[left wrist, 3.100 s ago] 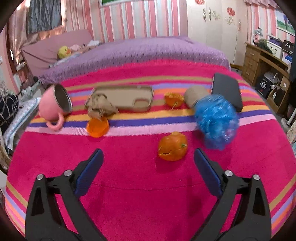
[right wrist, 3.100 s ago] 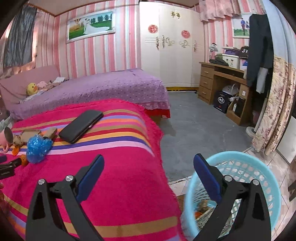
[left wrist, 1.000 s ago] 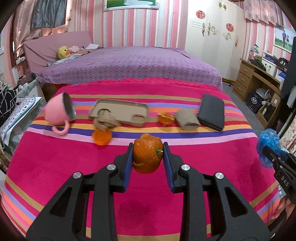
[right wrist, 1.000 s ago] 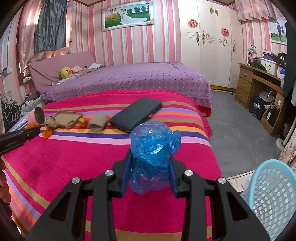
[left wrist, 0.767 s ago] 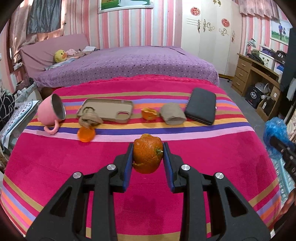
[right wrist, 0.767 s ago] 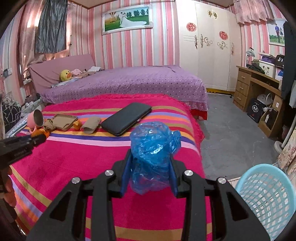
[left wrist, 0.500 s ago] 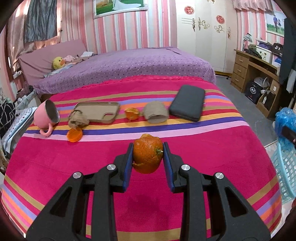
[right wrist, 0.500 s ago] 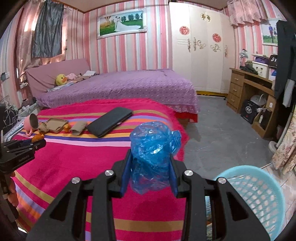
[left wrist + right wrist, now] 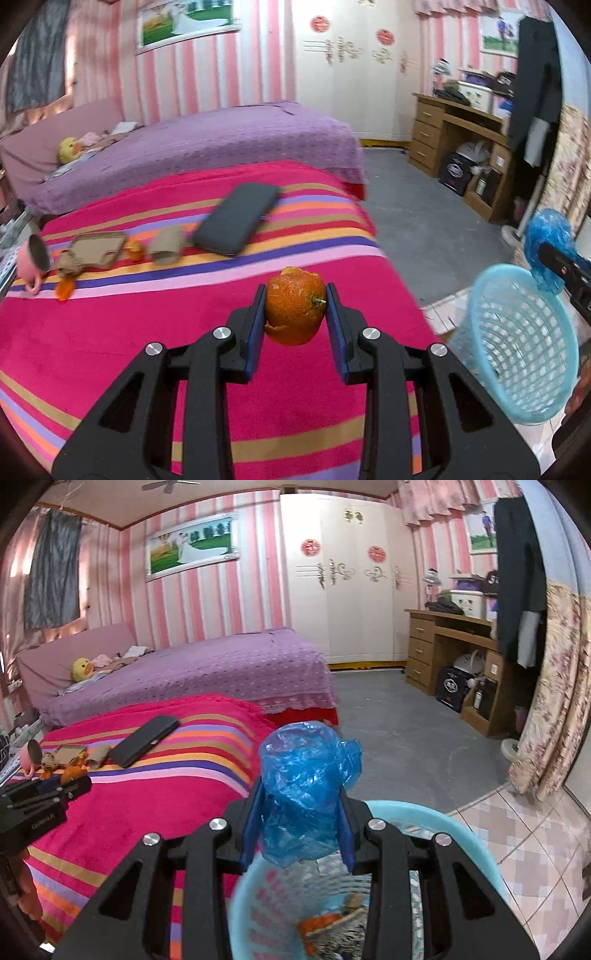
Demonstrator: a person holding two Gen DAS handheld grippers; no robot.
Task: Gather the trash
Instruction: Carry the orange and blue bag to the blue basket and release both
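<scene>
- Orange peel (image 9: 294, 311), stem nub pointing right, sits clamped in the left gripper (image 9: 295, 314) jaws, above the striped blanket (image 9: 147, 332).
- Crumpled blue plastic bag (image 9: 304, 790) fills the right gripper (image 9: 300, 812) jaws, above the light-blue basket (image 9: 476, 853) rim.
- Basket already contains scraps.
- No legible writing.

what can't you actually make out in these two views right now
- Contents of the blue basket: right wrist view, mostly hidden by the right gripper and its blue plastic bag.
- Basket interior: left wrist view, blurred, cut off at the edge.
- Small items beside the pink mug: both views, too small and blurred.
</scene>
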